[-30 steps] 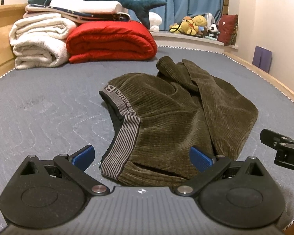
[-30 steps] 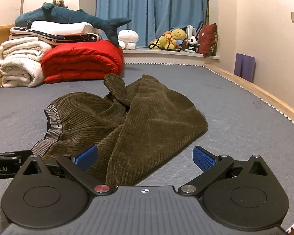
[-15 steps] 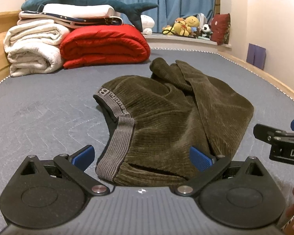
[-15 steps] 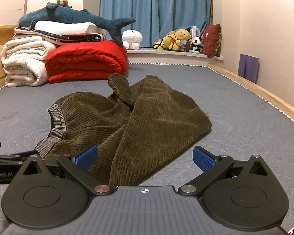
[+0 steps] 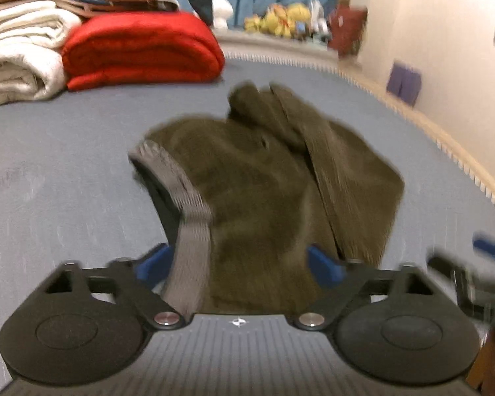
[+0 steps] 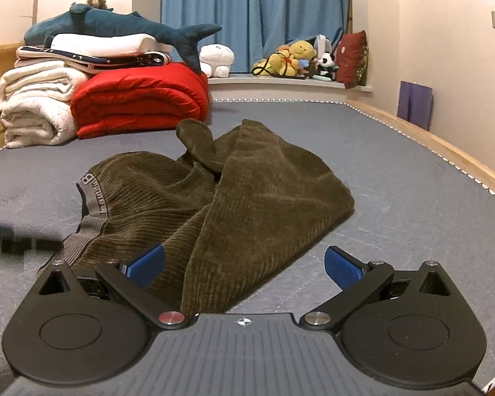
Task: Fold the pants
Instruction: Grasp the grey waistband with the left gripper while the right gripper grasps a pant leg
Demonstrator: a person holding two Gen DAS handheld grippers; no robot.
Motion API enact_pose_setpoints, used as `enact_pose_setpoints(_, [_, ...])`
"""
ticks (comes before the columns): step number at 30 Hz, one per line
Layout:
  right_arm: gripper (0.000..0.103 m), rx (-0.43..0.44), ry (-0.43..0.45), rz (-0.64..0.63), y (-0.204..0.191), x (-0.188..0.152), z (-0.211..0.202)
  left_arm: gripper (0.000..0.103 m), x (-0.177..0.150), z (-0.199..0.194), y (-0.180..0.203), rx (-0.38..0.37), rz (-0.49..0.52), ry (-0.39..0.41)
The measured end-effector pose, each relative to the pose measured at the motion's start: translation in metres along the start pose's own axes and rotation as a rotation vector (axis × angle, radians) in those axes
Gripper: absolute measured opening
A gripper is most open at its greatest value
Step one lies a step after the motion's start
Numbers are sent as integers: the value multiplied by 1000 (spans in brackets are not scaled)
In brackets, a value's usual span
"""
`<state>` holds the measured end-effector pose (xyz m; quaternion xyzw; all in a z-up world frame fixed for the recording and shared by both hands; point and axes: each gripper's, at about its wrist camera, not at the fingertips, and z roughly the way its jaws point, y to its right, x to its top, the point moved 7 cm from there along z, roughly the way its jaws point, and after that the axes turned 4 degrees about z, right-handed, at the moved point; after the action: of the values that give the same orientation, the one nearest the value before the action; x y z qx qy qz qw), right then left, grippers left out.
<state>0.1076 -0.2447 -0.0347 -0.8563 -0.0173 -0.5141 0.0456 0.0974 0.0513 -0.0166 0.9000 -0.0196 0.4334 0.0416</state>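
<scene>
Olive corduroy pants (image 5: 264, 181) lie crumpled on the grey mattress (image 5: 66, 198), with the grey elastic waistband (image 5: 188, 217) at their left. My left gripper (image 5: 237, 264) hovers at the near edge of the pants. Its jaws are closing, with the waistband's end and bunched fabric between them, and the pads are not pressing. This view is motion-blurred. In the right wrist view the pants (image 6: 214, 204) spread ahead and my right gripper (image 6: 244, 264) stands open over the near tip of a folded leg. The left gripper shows there as a dark blur at the left edge.
A red quilt (image 6: 138, 105), white blankets (image 6: 33, 105) and a shark plush (image 6: 115, 26) are stacked at the mattress's far left. Soft toys (image 6: 297, 59) line the window sill. A wooden bed edge (image 6: 445, 145) runs along the right. Bare mattress lies left and right of the pants.
My left gripper has moved in toward the pants and tipped down, and its jaws have narrowed around the waistband end. The right gripper has kept still and open.
</scene>
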Motion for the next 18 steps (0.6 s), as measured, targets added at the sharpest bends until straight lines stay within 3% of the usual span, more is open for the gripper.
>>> enact_pose_setpoints(2, [102,-2,4,-11,1,1,0,48,8,3,-19,12,-2,70])
enact_pose_setpoints(3, [102,0,0,-11,1,0,1,40,5,8,-29,24,-3,78])
enact_pose_setpoints(4, [102,4,-8,-9,1,0,3,24,1,16,-39,35,-21,33])
enact_pose_setpoints(5, [101,13,-22,0,2,0,6,22,-3,26,-49,32,-70,-31])
enact_pose_setpoints(7, [88,55,-71,26,2,1,13,22,-5,40,-64,-25,-186,-86])
enact_pose_setpoints(9, [75,101,-130,43,-1,11,28,23,-3,53,-74,-37,-223,-105])
enact_pose_setpoints(12, [76,96,-162,-17,-12,30,52,28,-1,73,-76,-57,-219,-141])
enact_pose_setpoints(14, [75,129,-213,-66,-25,35,77,44,-3,84,-77,-58,-231,-161])
enact_pose_setpoints(18, [80,132,-296,-120,-39,18,125,53,-11,105,-82,-66,-278,-212])
